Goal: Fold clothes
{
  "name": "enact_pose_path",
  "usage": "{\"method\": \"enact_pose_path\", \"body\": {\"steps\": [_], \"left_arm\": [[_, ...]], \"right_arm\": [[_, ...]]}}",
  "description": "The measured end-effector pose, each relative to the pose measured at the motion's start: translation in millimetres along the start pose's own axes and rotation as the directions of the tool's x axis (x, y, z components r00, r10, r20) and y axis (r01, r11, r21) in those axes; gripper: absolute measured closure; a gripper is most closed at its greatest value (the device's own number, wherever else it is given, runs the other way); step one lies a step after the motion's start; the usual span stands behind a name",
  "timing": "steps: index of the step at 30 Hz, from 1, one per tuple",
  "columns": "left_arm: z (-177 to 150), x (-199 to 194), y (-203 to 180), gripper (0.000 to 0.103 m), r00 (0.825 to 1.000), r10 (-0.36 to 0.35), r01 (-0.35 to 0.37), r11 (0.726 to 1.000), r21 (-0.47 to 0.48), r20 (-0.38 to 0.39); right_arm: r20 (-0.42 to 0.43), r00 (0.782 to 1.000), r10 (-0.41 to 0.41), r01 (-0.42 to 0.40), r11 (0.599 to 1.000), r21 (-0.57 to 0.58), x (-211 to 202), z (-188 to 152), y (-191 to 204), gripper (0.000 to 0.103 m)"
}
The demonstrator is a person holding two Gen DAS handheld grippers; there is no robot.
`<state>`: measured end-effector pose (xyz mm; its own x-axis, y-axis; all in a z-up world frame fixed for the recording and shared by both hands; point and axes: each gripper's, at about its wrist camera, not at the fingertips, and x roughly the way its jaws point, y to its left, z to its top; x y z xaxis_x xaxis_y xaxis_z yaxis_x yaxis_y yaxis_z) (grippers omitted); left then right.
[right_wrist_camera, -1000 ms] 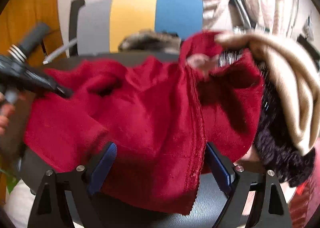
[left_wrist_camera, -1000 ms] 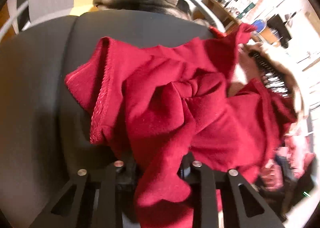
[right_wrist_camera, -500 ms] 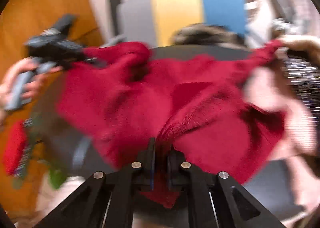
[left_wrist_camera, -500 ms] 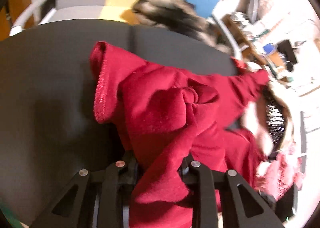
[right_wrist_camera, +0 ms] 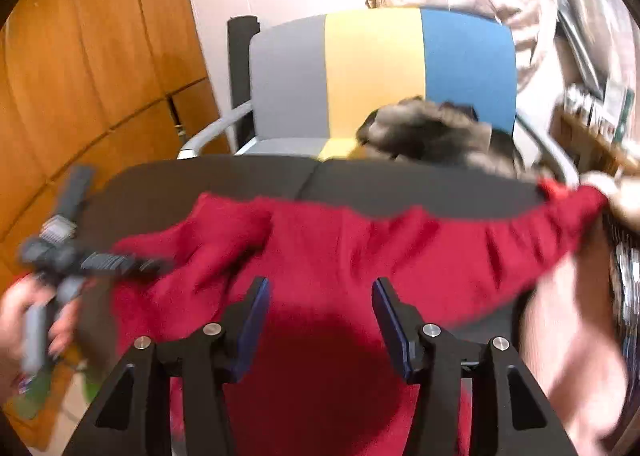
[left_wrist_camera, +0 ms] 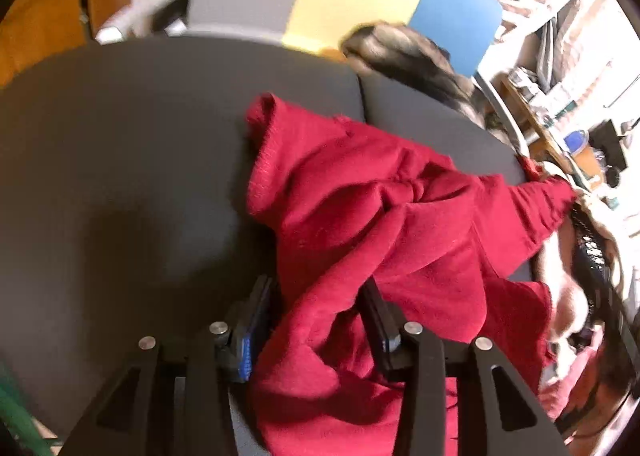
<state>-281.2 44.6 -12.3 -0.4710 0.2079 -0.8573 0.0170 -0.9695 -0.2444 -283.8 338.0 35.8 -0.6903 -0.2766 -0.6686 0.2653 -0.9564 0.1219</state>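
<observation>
The dark grey table (left_wrist_camera: 140, 160) in front of me is what carries the work; a thin seam (left_wrist_camera: 362, 96) runs across its top from the far edge toward me, and in the right view the same surface (right_wrist_camera: 400, 184) shows as a dark band. Lying on it is one red garment (left_wrist_camera: 360, 208), rumpled and bunched, with a stitched hem (left_wrist_camera: 256, 172) curling up on its left side. In my right view the garment (right_wrist_camera: 340, 256) spreads wide across the table, its far edge well short of the table's far rim. One end stretches off toward the right edge (right_wrist_camera: 576, 200). To the left of the garment the tabletop is plain dark surface.
</observation>
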Motion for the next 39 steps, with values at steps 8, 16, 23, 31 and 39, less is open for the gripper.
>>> {"method": "enact_pose_path", "body": {"steps": [8,16,23,31,39], "left_arm": [[-23,-3,8,0.055,0.996,0.087,-0.087,0.996,0.015,0.018],[-21,23,24,0.060,0.998,0.023,-0.026,0.998,-0.058,-0.059],[-29,15,11,0.092,0.996,0.064,-0.063,0.998,0.018,-0.067],[-24,3,41,0.094,0.996,0.057,-0.058,0.998,-0.025,-0.062],[1,-8,100,0.094,0.973,0.228,-0.232,0.966,-0.111,-0.045]], "right_arm": [[-0.171,0.969,-0.177,0.148,0.974,-0.170,134,12,21,0.051],[-0.193,0.958,-0.214,0.188,0.971,-0.144,150,-2,19,0.043],[-0.203,0.957,-0.208,0.192,0.977,-0.097,158,-2,22,0.037],[-0.192,0.957,-0.217,0.201,0.974,-0.100,160,-1,19,0.034],[-0.198,0.956,-0.217,0.207,0.976,-0.071,165,1,20,0.029]]}}
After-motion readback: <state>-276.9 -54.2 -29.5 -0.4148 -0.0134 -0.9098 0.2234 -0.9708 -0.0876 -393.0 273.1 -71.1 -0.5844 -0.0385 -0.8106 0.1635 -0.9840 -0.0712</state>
